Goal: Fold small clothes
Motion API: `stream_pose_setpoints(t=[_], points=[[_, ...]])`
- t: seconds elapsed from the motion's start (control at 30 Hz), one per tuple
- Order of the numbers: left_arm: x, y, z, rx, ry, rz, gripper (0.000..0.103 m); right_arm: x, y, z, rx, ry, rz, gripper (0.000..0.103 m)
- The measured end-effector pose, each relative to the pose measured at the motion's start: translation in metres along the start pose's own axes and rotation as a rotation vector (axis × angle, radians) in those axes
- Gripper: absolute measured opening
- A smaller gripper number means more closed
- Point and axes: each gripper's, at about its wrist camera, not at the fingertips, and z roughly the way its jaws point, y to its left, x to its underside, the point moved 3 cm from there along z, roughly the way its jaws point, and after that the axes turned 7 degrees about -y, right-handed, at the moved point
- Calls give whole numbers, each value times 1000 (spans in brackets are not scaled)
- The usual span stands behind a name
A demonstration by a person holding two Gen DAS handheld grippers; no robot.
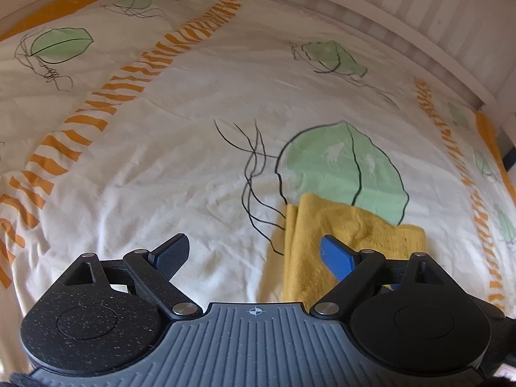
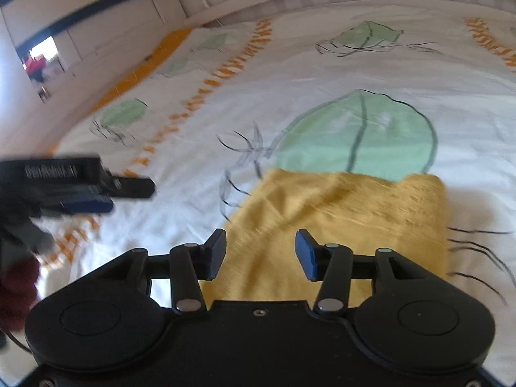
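A small yellow garment (image 1: 325, 242) lies folded on the bed's printed sheet (image 1: 200, 148), partly over a green leaf print. My left gripper (image 1: 254, 251) is open and empty; its right finger hangs over the garment's left part, its left finger over bare sheet. In the right wrist view the yellow garment (image 2: 348, 225) lies just ahead. My right gripper (image 2: 259, 251) is open and empty over the garment's near edge. The left gripper (image 2: 106, 193) shows at the left of that view, apart from the cloth.
The white sheet with orange stripes and green leaf prints covers the bed (image 2: 322, 74). A white striped wall or bed rail (image 1: 403, 9) runs along the far side. White cabinet fronts (image 2: 80, 32) stand at the far left.
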Motion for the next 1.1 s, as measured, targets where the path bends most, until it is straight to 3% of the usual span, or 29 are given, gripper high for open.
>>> stream_pose_setpoints(t=[0.17,0.27,0.37,0.5,0.63,0.77,0.87,1.1], points=[[9,-10,4,18,23,38,88,23,-19,-13,73,-5,-28,65],[16,-13,7,45,36,40,88,28,-32,-27,106,-40,-29,79],[22,-15,9,59,56,44,88,29,-36,-35,141,-60,-74,80],[31,-16,13,50,80,61,88,42,-22,-36,145,-1,-219,81],[39,-16,13,61,95,70,88,69,-28,-32,219,101,-330,82],[52,-16,11,97,116,73,88,83,-60,-46,237,127,-204,84],[61,-14,11,125,141,60,88,86,-69,-58,272,125,-201,86],[87,-15,26,204,246,9,88,86,-73,-60,260,122,-169,89]])
